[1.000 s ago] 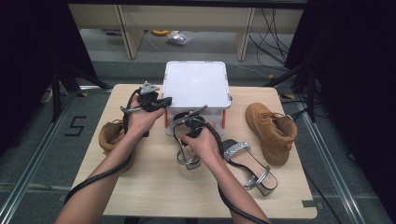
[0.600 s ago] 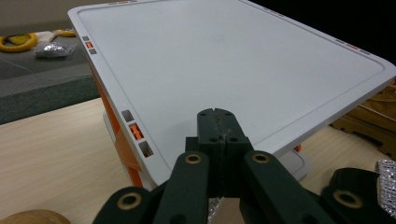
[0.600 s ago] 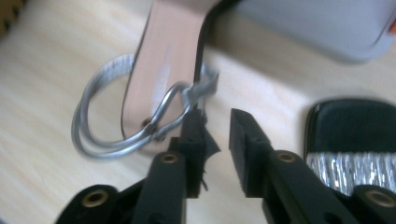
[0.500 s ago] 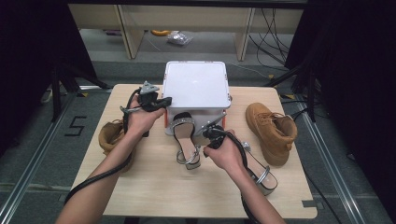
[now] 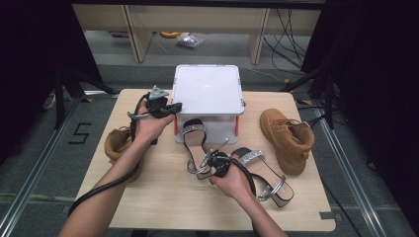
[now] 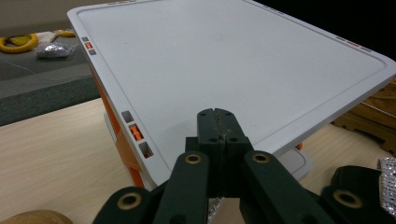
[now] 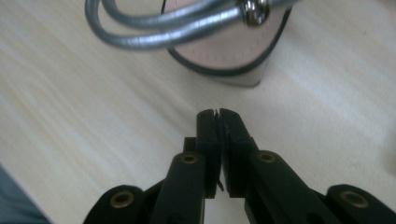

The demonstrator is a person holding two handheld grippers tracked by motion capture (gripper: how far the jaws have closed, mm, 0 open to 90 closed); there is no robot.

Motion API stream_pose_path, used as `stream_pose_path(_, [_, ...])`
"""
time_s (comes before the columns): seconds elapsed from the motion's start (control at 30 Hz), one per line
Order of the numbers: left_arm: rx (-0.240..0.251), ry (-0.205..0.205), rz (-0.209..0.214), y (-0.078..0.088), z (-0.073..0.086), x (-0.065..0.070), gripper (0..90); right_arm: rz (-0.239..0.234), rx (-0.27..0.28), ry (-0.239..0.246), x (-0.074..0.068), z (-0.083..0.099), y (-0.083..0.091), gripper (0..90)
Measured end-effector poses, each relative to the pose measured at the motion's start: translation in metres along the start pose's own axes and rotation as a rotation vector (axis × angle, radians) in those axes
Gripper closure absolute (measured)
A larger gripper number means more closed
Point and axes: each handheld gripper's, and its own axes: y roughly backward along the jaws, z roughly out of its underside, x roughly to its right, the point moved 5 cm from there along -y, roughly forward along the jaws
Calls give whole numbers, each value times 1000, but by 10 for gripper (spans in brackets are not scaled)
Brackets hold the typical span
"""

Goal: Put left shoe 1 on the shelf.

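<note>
Near sandal [image 5: 196, 148], lying flat on the table [image 5: 163, 207] with its toe band against the front of the white lidded box [image 5: 207, 89] and its heel toward the person; judged light, with a stiff sole and block heel but soft, springy straps; the silver ankle strap [image 7: 177, 25] loops just above the heel and looks the best place to pinch, being thin enough for narrow jaws, though smooth and likely to slide or swing the shoe under it; the sole edge is the firmer alternative. Right gripper [image 5: 213, 163], held low just behind that heel; in the right gripper view its jaws have just been closing and now stand together with nothing between them, the strap lying ahead of the tips, untouched. Left gripper [image 5: 165, 106], raised at the box's left front corner; its jaws likewise pressed together on nothing, the lid spreading ahead of them in the left gripper view. Second sandal [image 5: 264, 173], just beside the right hand, angled toward the table's right front; a close obstacle to any sideways sweep. Tan boot [image 5: 286, 138] stands further right; another boot [image 5: 116, 145] sits at the left edge under the left forearm. Open wood remains along the near edge; the box blocks forward travel, so lifting straight up seems the freest path.
</note>
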Motion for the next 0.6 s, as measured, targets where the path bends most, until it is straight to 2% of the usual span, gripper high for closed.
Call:
stream_pose_path(0.03, [0,2,1,0,0,0,897,-5,19,-14,-2,-3,-1,890])
stream_pose_path(0.1, [0,2,1,0,0,0,897,-6,19,-25,-3,-5,-2,890])
stream_pose_path(0.13, [7,3,4,0,0,0,897,0,36,-2,-3,-7,-3,893])
stream_pose_path(0.17, [7,3,4,0,0,0,897,0,36,-2,-3,-7,-3,893])
stream_pose_path(0.2, [1,1,0,0,0,0,898,-7,46,-24,-6,-9,-4,898])
stream_pose_path(0.4, [2,-1,1,0,0,0,898,-13,34,-13,-9,-10,-8,899])
stream_pose_path(0.43, [2,-1,1,0,0,0,898,-39,41,-35,-12,-12,-10,900])
stream_pose_path(0.53, [4,3,2,0,0,0,898,-56,52,-26,-13,-13,-12,900])
stream_pose_path(0.57, [2,2,1,0,0,0,897,-69,58,-57,-17,-15,-13,900])
stream_pose_path(0.6, [1,1,1,0,0,0,897,-63,74,-49,-16,-17,-14,900])
